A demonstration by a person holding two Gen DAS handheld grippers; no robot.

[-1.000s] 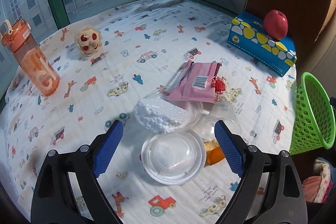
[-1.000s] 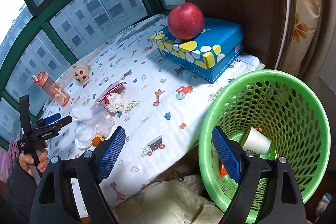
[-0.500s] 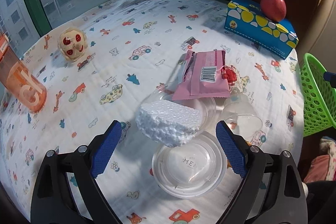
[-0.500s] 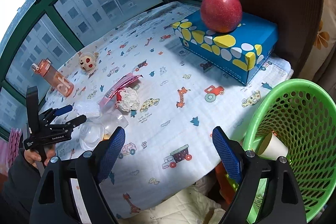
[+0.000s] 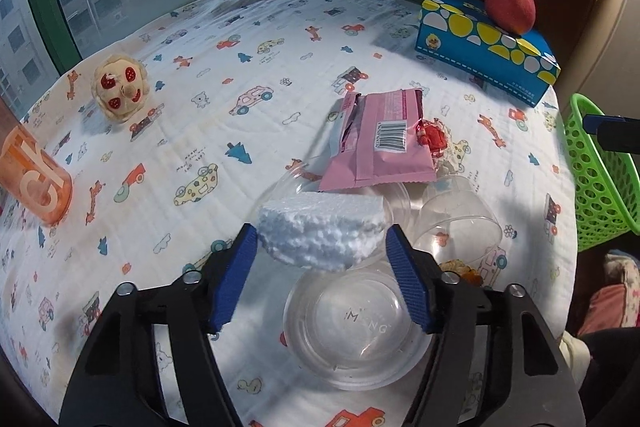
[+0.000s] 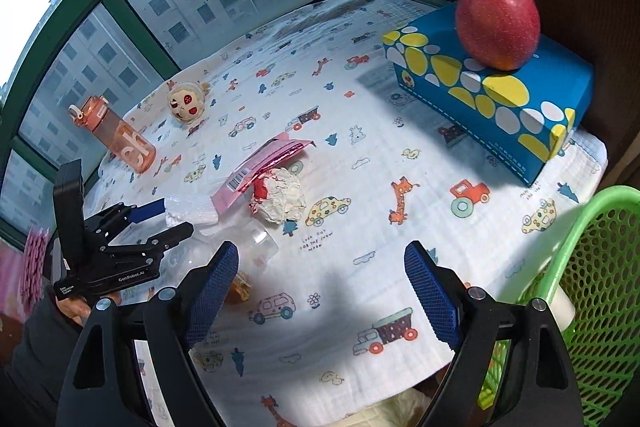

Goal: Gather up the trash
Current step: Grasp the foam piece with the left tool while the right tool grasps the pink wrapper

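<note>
A white foam chunk (image 5: 324, 227) lies over clear plastic cups in the trash pile. My left gripper (image 5: 320, 247) is closing on it, and both blue pads touch its sides. A clear lid (image 5: 352, 319) sits just below, a tipped clear cup (image 5: 460, 219) to the right. Behind lie a pink wrapper (image 5: 380, 151) and a crumpled paper ball (image 5: 438, 143). In the right wrist view, the left gripper (image 6: 168, 215) holds the foam (image 6: 196, 211). My right gripper (image 6: 320, 259) hangs open and empty above the tablecloth's near edge, near the paper ball (image 6: 280, 199). The green basket (image 6: 592, 267) stands at the right.
A blue tissue box (image 6: 500, 99) with a red apple (image 6: 496, 23) on it stands at the back right. An orange bottle (image 6: 120, 139) and a small plush toy (image 6: 186, 103) are at the left by the window. A paper cup (image 6: 562, 307) lies in the basket.
My left gripper's jaws have narrowed from wide apart onto the foam chunk. My right gripper has swung left from over the basket to over the table.
</note>
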